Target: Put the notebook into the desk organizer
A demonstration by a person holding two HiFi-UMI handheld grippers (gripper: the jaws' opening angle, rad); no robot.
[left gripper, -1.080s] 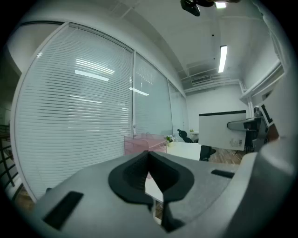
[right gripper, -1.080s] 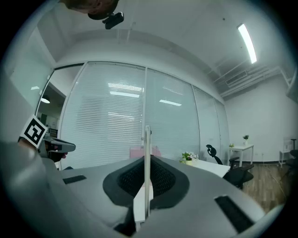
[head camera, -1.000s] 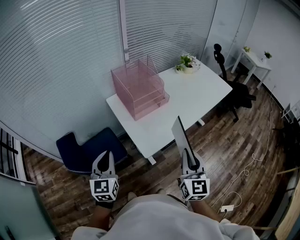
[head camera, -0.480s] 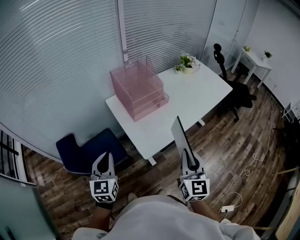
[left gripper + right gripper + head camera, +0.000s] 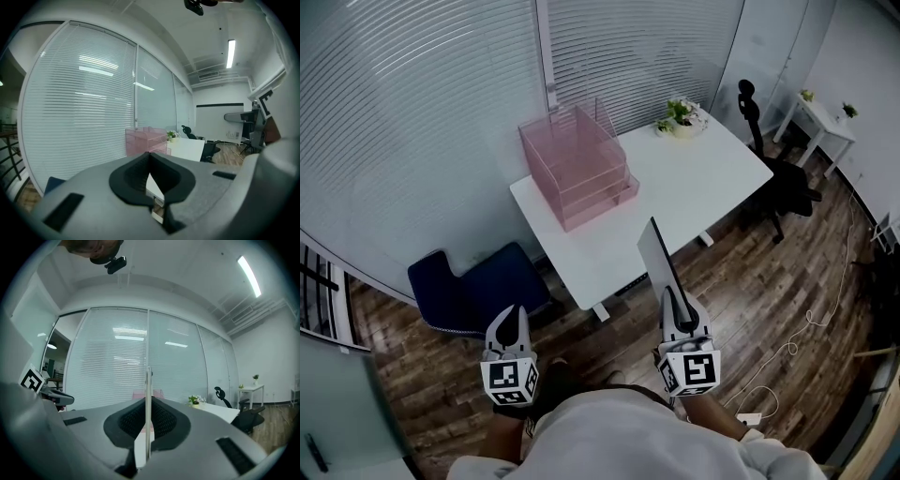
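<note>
Notebook (image 5: 658,265): upright, edge-on, clamped between the right gripper (image 5: 672,302) jaws over the floor, well apart from the pink desk organizer (image 5: 577,173) on the white desk (image 5: 703,192). Left gripper (image 5: 515,314): jaws together, empty. Step: carry. Next, probably, approach the desk and lay the notebook flat to suit a tray opening.

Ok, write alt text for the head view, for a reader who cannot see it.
Seen from above, a person's right hand-held gripper clamps a thin notebook on edge, while the left hand-held gripper is shut and empty. Ahead stands a white desk carrying a pink desk organizer and a small plant.
</note>
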